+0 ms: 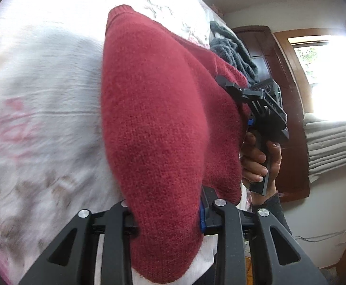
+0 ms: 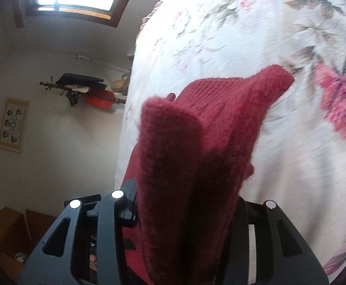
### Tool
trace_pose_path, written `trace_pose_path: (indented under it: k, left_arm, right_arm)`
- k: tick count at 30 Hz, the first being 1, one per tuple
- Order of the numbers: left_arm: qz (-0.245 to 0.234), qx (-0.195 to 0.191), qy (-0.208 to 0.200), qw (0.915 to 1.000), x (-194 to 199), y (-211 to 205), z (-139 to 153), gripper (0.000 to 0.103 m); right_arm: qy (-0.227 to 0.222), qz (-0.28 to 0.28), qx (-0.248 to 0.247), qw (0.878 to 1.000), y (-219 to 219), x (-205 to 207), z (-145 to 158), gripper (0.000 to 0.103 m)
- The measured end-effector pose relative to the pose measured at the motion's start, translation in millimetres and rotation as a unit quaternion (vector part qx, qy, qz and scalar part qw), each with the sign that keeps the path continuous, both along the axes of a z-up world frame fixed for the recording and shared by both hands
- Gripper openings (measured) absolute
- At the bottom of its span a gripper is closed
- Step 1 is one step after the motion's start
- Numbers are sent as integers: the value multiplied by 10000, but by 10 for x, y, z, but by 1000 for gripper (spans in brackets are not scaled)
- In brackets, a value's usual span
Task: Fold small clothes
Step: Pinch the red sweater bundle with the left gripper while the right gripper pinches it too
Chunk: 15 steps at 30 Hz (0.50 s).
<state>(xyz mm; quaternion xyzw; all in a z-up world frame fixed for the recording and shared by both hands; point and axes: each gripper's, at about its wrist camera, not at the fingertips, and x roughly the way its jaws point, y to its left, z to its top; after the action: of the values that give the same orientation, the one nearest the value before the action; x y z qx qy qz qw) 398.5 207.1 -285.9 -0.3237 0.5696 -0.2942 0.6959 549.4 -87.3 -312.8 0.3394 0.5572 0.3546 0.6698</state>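
A red knitted sweater (image 1: 154,109) hangs lifted above the floral bedsheet (image 1: 37,90), stretched between both grippers. My left gripper (image 1: 168,216) is shut on one thick edge of it at the bottom of the left wrist view. In that same view a hand (image 1: 256,159) holds the right gripper (image 1: 229,86), which pinches the sweater's far edge. Seen from the right wrist, the sweater (image 2: 196,142) bunches up in folds out of my right gripper (image 2: 184,204), which is shut on it. Knit covers the fingertips of both grippers.
A pile of grey clothes (image 1: 234,47) lies on the bed behind the sweater. A dark wooden door (image 1: 289,99), a bright window (image 1: 334,71) and folded grey fabric (image 1: 334,144) are beyond the bed. A wall rack (image 2: 82,87) and framed picture (image 2: 13,125) hang on the other wall.
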Motion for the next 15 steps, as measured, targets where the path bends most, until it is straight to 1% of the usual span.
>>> trace_pose_path:
  k: [3,8,12,15]
  left_arm:
    - [111,38,-66,9999,-230,213,130,30]
    - [295,93,-138,9994,-587,507,246,30]
    - [495,96,-59,9987,-915,721,206,30]
    - [605,149,9,9981,-1189,858,87,30]
  right_arm:
    - [-17,115,79,9999,217,-119,100,39]
    - [22,380,188,9991,606,-387,197,39]
    - [135,614,207,9978,919,-610,154,39]
    - [215,800,162,9964,1126,-781,65,39]
